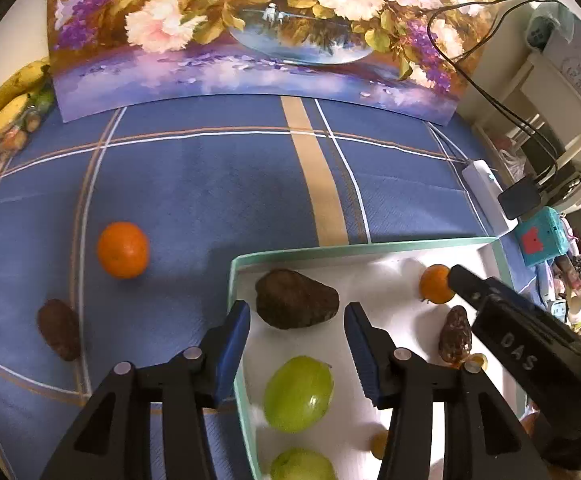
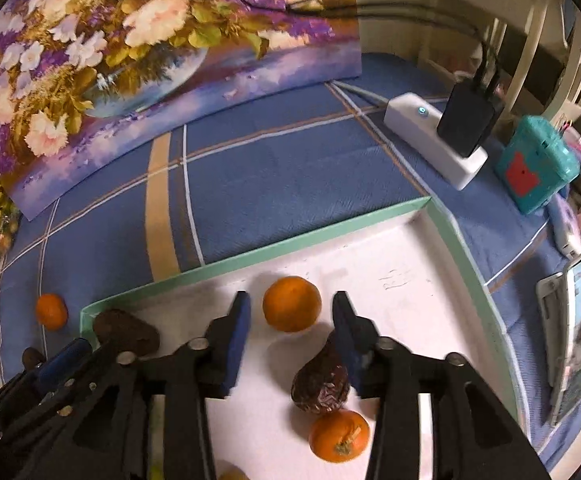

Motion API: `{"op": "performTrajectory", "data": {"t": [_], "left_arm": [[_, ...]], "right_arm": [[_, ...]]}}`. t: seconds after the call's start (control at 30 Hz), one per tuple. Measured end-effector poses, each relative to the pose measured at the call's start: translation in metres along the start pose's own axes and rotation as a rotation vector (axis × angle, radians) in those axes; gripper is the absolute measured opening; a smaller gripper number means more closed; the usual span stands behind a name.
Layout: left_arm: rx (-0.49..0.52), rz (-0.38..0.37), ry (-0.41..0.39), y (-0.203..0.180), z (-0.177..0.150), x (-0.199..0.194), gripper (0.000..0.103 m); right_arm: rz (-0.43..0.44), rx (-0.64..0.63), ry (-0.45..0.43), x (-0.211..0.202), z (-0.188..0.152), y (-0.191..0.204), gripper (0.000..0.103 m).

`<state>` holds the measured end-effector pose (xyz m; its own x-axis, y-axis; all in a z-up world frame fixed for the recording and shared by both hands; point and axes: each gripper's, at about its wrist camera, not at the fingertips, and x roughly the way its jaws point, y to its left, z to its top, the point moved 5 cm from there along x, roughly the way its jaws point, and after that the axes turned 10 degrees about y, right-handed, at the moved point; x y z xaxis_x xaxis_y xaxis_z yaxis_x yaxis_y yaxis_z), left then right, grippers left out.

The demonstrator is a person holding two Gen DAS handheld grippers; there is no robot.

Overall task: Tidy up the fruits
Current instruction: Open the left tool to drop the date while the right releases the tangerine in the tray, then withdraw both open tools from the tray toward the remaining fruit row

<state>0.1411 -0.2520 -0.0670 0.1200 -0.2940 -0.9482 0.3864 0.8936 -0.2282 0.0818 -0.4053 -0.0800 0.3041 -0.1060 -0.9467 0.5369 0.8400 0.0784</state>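
A green-rimmed white tray sits on the blue checked cloth. My left gripper is open over its left end, and a dark brown avocado lies on the tray floor at the fingertips, clear of both pads. Two green fruits lie nearer me. My right gripper is open around a tangerine resting in the tray, its pads not touching it. A wrinkled brown fruit and a second tangerine lie below it. An orange and a small brown fruit lie on the cloth.
A flower painting stands along the back. Bananas lie at the far left. A white power strip with a black charger, a teal box and a phone crowd the right edge.
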Motion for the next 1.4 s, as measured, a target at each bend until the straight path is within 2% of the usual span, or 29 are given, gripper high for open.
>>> {"op": "performTrajectory", "data": {"t": [0.27,0.47,0.63,1.0,1.4], "left_arm": [[-0.049,-0.006,-0.016,0.013,-0.001,-0.034,0.053],[-0.094,0.025,-0.04,0.035,-0.008,-0.054,0.054],[-0.139,0.047,-0.038,0.061,-0.019,-0.058,0.054],[-0.273,0.041,-0.051,0.111,-0.038,-0.075,0.055],[-0.286,0.052,-0.05,0.119,-0.037,-0.076,0.057]], "right_arm": [[-0.013,-0.006,-0.033,-0.039,-0.006,0.004,0.045],[-0.003,-0.016,-0.04,-0.056,-0.018,0.009,0.045],[0.007,-0.023,-0.025,-0.055,-0.027,0.015,0.045],[0.012,-0.076,-0.017,-0.06,-0.038,0.033,0.045],[0.018,-0.092,-0.009,-0.057,-0.039,0.037,0.045]]}}
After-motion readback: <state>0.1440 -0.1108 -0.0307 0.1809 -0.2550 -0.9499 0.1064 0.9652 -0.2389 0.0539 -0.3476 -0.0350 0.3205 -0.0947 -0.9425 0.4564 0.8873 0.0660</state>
